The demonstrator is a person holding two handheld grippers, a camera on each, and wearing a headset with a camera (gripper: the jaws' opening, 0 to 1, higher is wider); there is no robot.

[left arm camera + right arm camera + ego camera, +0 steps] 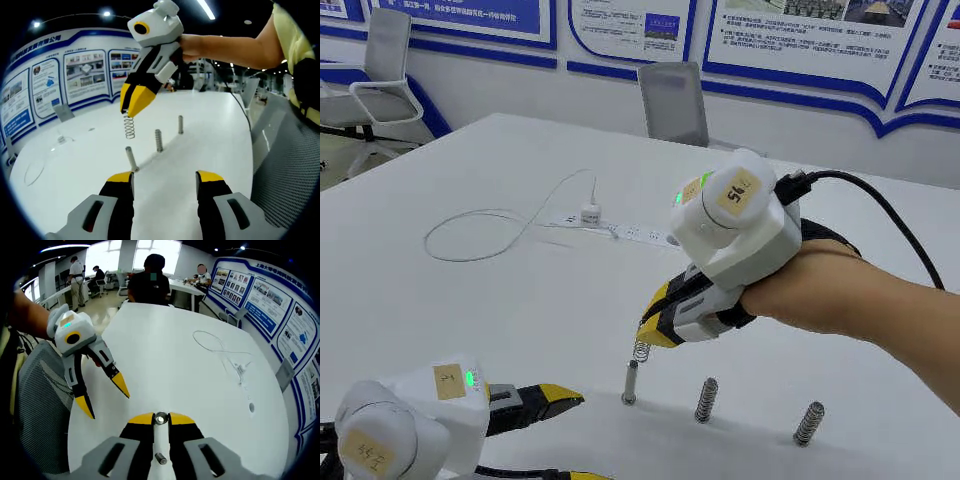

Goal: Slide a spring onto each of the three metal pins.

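Right claw (650, 338) pinching spring (641, 351), left claw (165, 177) spread wide

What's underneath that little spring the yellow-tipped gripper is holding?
A bare metal pin stands just below the spring, upright on the white table, not yet inside it. The spring's top end is hidden between the jaws of the right gripper.

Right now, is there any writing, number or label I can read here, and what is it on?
"56", probably, turned sideways: tan sticker on the white right hand-held gripper holding the small metal spring.
Tan stickers on the white left hand-held gripper: too blurred to read.
Blue-and-white wall posters: print too small to read.
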